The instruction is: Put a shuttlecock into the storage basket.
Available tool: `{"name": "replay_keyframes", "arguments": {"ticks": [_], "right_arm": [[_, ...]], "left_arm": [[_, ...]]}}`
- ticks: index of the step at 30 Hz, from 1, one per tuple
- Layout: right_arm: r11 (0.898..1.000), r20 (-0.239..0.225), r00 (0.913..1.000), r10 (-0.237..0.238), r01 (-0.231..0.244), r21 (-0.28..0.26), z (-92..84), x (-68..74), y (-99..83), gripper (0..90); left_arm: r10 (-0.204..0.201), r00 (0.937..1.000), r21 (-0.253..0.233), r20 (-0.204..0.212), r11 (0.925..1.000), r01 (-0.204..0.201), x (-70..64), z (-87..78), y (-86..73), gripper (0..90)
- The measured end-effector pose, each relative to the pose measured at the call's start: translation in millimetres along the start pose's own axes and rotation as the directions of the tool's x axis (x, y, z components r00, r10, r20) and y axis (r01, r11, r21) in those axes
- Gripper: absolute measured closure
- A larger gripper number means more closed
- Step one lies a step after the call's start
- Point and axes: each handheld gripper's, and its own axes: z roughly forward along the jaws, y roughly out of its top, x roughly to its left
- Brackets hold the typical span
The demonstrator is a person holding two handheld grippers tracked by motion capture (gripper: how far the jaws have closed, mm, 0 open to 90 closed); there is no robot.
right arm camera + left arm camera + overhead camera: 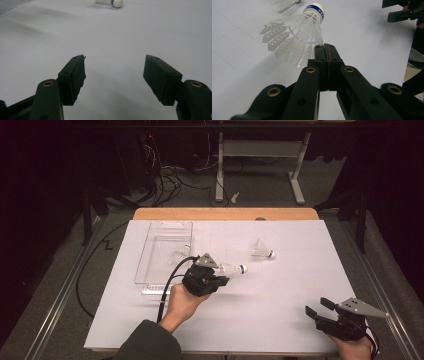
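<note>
My left gripper [221, 276] [327, 50] is shut on the edge of the feather skirt of a white shuttlecock [233, 268] [297, 37]. It holds the shuttlecock just above the white table cover, with the blue-banded cork pointing away to the right. A second shuttlecock [262, 251] [284, 2] lies on the cover farther back. My right gripper [319, 309] [115, 67] rests open near the front right corner with nothing between its jaws, and it also appears in the left gripper view [402, 13]. A shuttlecock's cork end [115, 2] shows far ahead of it.
A clear plastic tray [150, 255] stands at the back left of the cover with a shuttlecock [179, 256] inside. The left gripper's cable [167, 287] loops past the tray's front edge. Beyond the table are a desk frame [260, 150] and floor cables.
</note>
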Motion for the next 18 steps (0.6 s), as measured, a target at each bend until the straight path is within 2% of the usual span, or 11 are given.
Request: {"name": "replay_keyframes", "arguments": {"ticks": [18], "right_arm": [[1.000, -0.001, 1.0000, -0.003, 0.003, 0.001, 0.2, 0.7, 0.1, 34.3]], "left_arm": [[-0.008, 0.9998, -0.039, -0.020, 0.9992, 0.007, 7.6, -17.1, 1.8, 90.0]]}}
